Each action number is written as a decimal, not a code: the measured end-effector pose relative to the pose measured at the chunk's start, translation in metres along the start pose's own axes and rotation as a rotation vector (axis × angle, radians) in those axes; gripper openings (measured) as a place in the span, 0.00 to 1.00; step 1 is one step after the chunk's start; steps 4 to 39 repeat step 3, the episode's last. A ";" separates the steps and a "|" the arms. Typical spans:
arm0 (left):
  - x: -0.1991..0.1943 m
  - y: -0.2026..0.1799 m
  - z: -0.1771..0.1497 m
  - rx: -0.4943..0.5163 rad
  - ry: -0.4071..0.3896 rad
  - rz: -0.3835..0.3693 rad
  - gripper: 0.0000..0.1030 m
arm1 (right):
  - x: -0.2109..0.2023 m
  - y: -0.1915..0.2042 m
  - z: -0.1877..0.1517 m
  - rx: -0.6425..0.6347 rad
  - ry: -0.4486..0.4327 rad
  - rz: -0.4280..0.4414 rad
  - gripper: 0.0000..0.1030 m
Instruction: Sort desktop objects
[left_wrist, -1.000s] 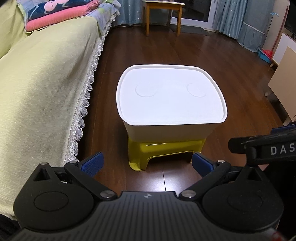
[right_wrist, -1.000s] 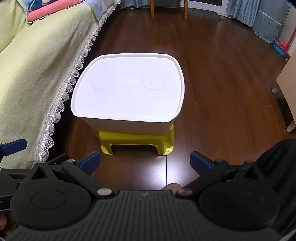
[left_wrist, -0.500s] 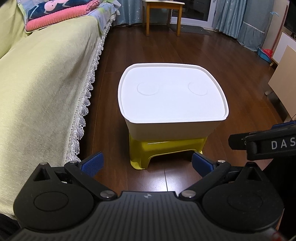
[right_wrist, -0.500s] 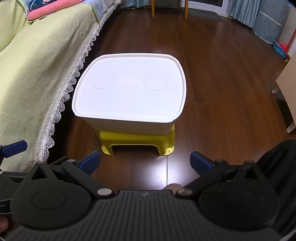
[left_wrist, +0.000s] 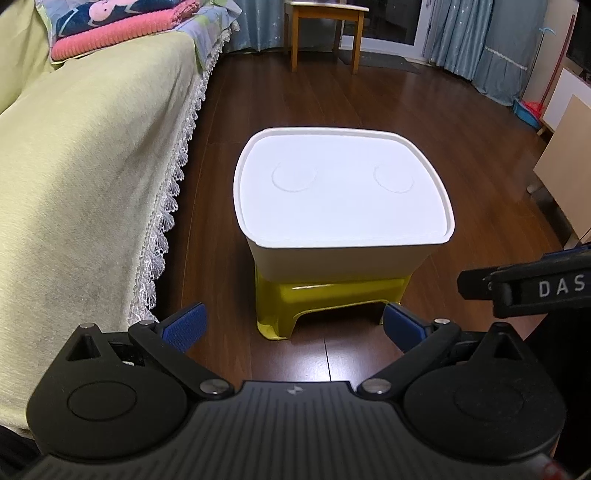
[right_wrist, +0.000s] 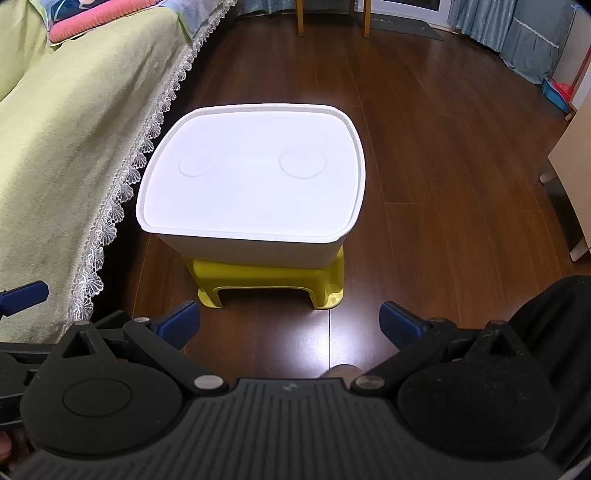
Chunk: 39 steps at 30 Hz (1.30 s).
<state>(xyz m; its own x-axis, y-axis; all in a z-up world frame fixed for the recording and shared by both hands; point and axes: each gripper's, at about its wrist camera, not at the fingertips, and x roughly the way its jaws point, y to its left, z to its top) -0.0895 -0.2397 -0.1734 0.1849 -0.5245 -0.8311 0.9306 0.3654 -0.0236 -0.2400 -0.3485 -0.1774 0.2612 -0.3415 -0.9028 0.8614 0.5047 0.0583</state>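
A white lidded box rests on a small yellow stool on the wooden floor. Its flat lid is bare, with two round marks. My left gripper hangs open in front of the stool, nothing between its blue pads. My right gripper is likewise open and holds nothing, a little nearer than the stool. The other gripper's body shows at the right edge of the left wrist view. No loose desktop objects are visible.
A sofa under a pale green cover with lace trim runs along the left. Folded pink and blue blankets lie on it. A wooden side table stands at the back. A light board leans at the right.
Both views have drifted slightly: the box and stool sit a touch further right in frame. Both grippers stay open.
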 end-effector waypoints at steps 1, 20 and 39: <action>-0.001 0.000 0.000 -0.001 -0.006 0.005 0.99 | 0.000 0.000 0.000 -0.001 -0.001 -0.001 0.99; -0.002 0.000 0.000 -0.002 -0.016 0.007 0.99 | 0.000 0.000 0.000 -0.002 -0.004 -0.004 0.99; -0.002 0.000 0.000 -0.002 -0.016 0.007 0.99 | 0.000 0.000 0.000 -0.002 -0.004 -0.004 0.99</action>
